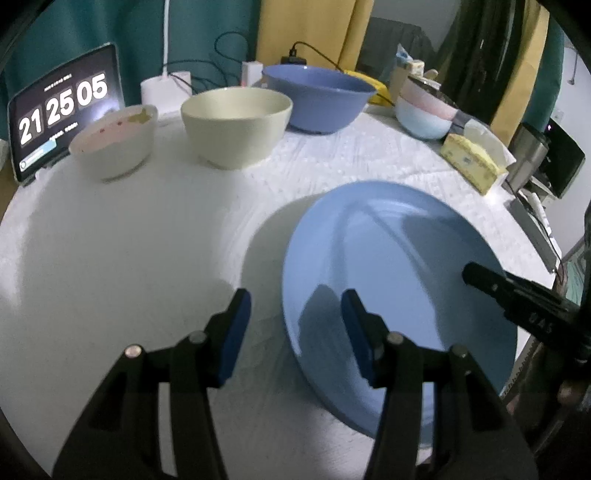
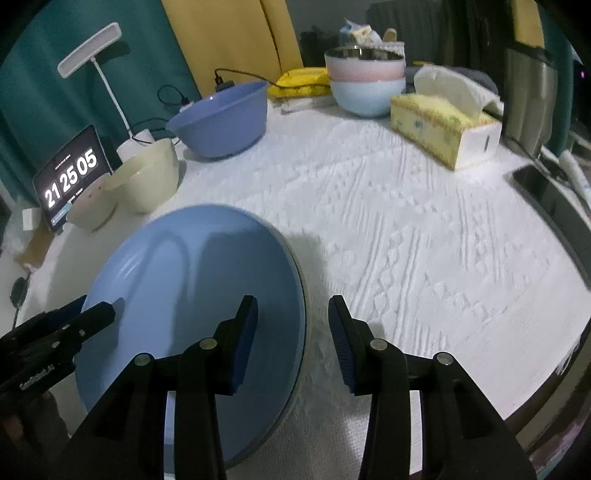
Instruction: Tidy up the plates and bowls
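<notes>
Light blue plate [image 1: 391, 280] near the bench [image 1: 129, 258] front edge, between both tools. Left tool [image 1: 295, 332] wide, straddling the plate's left rim; right tool [image 2: 293, 338] wide over the right rim. Best gripped squarely on the rim before lifting. Tablet clock [image 1: 62, 107] reads 21 25 05.

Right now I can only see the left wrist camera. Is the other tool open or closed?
Observer: The right tool is open. One finger is over the blue plate, the other over the white cloth.
Operator: Is anything hiding under the plate?
Observer: A grey rim peeks out beneath its right edge. It looks like a second plate.
Operator: What's on top of that white stick at the back?
Observer: It's a desk lamp. Its long flat head shows in the right wrist view.
</notes>
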The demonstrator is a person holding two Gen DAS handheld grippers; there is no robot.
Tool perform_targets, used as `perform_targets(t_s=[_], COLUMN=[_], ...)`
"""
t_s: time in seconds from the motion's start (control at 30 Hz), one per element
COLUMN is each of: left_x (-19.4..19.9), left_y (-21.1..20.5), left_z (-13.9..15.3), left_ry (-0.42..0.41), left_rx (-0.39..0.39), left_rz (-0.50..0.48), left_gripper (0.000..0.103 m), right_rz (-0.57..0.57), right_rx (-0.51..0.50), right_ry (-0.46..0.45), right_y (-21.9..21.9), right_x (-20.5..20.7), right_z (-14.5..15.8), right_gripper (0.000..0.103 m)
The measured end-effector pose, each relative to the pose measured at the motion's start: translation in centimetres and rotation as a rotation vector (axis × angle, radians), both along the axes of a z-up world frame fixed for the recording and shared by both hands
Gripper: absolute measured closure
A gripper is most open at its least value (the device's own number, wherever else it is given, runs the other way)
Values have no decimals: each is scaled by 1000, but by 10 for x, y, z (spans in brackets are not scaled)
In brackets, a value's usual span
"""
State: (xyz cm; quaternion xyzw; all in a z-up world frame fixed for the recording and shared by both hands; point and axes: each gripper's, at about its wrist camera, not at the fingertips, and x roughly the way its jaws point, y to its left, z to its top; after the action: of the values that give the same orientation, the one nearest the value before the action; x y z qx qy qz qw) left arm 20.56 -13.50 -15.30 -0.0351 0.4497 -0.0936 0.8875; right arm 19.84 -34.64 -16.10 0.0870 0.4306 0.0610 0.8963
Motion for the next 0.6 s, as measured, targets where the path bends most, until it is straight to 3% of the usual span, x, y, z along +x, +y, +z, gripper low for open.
perform_targets(t_s=[0.33, 0.6], left_x=[-3, -5], left_y=[-9, -13], left_z=[-3, -2], left_ry=[-23, -34], left_rx=[4, 16], left_rz=[-54, -63], left_gripper=[54, 58], right_rz=[28, -5], right_rx=[50, 31], right_ry=[-12, -20], right_y=[3, 8], right_x=[-1, -1], right_z=[-3, -2], right_gripper=[60, 59])
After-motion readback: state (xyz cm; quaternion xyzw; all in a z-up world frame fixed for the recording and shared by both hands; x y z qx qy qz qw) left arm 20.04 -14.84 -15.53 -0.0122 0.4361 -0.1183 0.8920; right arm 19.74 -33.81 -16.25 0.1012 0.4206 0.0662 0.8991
